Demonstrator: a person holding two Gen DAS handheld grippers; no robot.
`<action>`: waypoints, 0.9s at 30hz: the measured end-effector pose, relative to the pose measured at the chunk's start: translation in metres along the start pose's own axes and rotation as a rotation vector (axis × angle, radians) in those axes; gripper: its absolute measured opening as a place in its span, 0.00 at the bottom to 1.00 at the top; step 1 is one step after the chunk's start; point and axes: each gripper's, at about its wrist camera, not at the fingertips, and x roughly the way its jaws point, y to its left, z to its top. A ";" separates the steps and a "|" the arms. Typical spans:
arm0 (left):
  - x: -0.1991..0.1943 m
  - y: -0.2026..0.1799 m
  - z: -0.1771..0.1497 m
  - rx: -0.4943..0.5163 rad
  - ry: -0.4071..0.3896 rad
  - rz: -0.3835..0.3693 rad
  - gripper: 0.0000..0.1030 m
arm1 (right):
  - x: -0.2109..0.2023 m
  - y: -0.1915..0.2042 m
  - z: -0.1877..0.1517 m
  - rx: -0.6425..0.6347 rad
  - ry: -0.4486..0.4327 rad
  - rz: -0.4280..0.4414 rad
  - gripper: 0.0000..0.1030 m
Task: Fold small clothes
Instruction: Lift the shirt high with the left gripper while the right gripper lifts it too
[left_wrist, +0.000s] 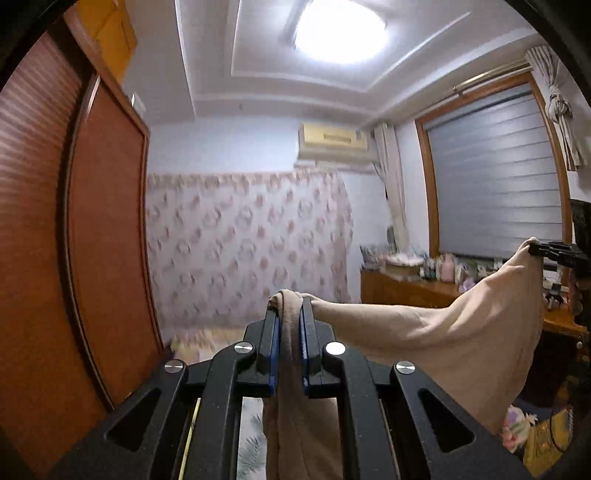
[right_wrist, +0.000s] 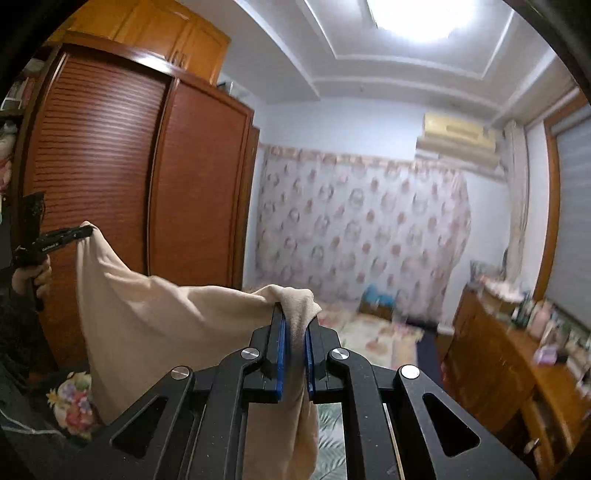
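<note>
The beige garment (left_wrist: 424, 332) hangs in the air, stretched between the two tools. In the left wrist view the left tool (left_wrist: 290, 332) sits at lower centre with its blue pads (left_wrist: 275, 350) pinched narrow on a bunched edge of the cloth, and more cloth trails down beneath the jaws. The right tool (left_wrist: 550, 251) shows at the right edge of that frame, clamped on the garment's other corner. In the right wrist view the right tool (right_wrist: 295, 339) is likewise nearly closed on a wad of fabric at lower centre, while the left tool (right_wrist: 70, 236) appears at mid left, held by a hand (right_wrist: 31, 277). The span between the two grips sags, and the body of the garment droops toward the bottom of both frames.

The step in hand looks like lifting and spreading the piece before folding. To do it well, the person should draw the tools apart until the top edge runs straight and the sag is gone, keeping both at the same height so the cloth hangs square. Both grips hold bunched fabric, so a sharp tug could slip a corner. The cloth should then be lowered flat onto the floral bed (right_wrist: 373, 332), not dropped
</note>
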 end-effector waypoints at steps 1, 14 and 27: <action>-0.002 0.001 0.009 0.010 -0.017 0.007 0.09 | -0.005 0.000 0.008 -0.006 -0.011 -0.012 0.08; 0.092 0.020 0.000 0.073 0.048 0.050 0.10 | 0.052 0.018 0.033 -0.054 0.052 -0.135 0.08; 0.323 0.015 -0.145 0.056 0.343 0.052 0.09 | 0.273 -0.018 -0.041 0.022 0.345 -0.158 0.08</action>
